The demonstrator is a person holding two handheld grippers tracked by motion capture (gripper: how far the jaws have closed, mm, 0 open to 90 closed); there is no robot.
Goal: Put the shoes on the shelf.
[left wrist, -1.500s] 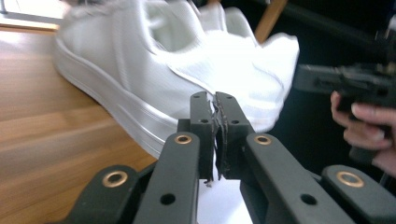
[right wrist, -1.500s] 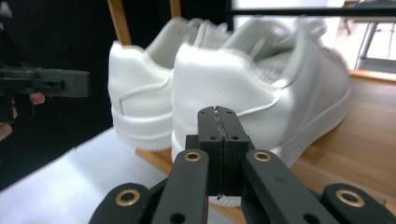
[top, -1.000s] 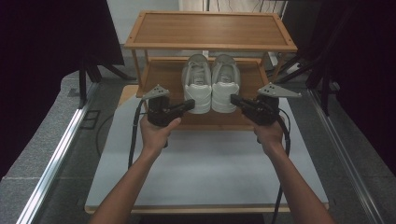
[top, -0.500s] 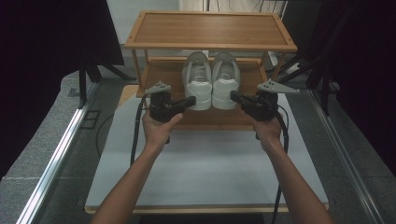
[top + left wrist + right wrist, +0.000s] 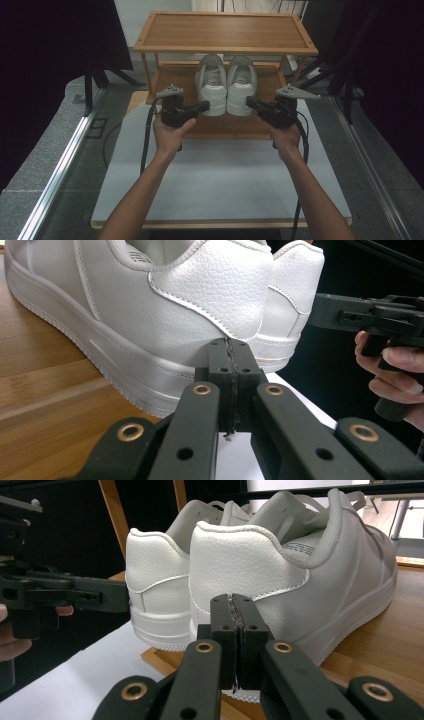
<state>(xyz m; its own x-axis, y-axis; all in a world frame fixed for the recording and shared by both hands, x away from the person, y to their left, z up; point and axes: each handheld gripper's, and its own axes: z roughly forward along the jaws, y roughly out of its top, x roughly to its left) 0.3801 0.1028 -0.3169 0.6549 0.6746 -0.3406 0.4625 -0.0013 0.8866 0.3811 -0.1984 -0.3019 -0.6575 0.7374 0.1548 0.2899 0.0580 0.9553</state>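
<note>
I see 2 white sneakers side by side, heels toward me, on the lower shelf (image 5: 175, 80) of a wooden shoe rack (image 5: 225, 32) on the white table (image 5: 220, 180). My left gripper (image 5: 206, 105) points at the heel of the left sneaker (image 5: 212, 87), its jaws pressed together with nothing between them. My right gripper (image 5: 249, 101) points at the heel of the right sneaker (image 5: 242, 85), jaws likewise together and empty. Both sit just beside the heels.

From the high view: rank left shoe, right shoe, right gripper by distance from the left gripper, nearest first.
1. Left shoe, just beyond the left gripper, on the lower shelf.
2. Right shoe, beside it to the right.
3. Right gripper, across, past both heels.
</note>
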